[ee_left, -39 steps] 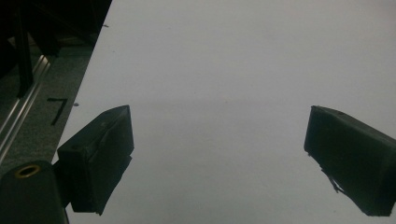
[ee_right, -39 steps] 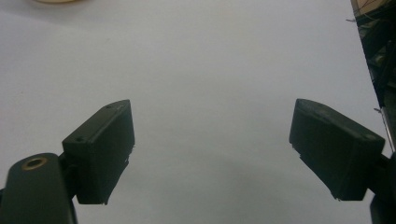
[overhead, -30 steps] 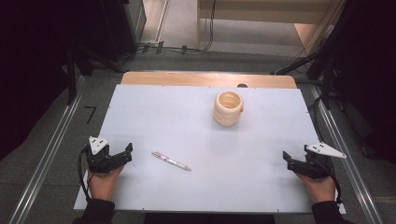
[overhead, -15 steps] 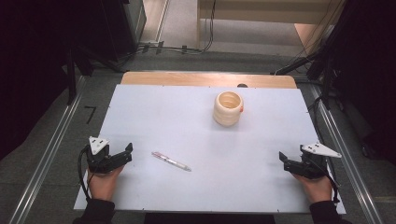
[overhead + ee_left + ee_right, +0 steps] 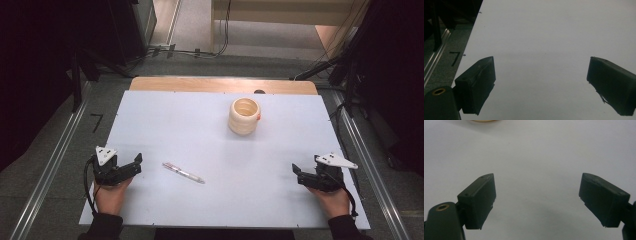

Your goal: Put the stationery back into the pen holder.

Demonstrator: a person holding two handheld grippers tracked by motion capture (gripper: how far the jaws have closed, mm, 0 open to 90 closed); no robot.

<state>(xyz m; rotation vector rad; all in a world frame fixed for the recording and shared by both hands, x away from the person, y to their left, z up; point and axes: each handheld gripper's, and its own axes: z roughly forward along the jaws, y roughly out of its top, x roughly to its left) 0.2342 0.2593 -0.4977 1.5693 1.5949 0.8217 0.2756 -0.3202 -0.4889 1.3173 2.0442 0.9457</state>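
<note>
Two claws wide open, empty; pen (image 5: 183, 173) near left claw (image 5: 136, 165), apart.

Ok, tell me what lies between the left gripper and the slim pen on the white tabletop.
Nothing: in the high view, bare white tabletop separates the left gripper from the slim pen.

Dim, soft overhead light; dark surroundings, faint shadows, slightly blurred close-ups.

Pen (image 5: 183, 173) near the table's (image 5: 200, 125) front, between both grippers; cup (image 5: 244, 116) behind it, toward the far edge.
</note>
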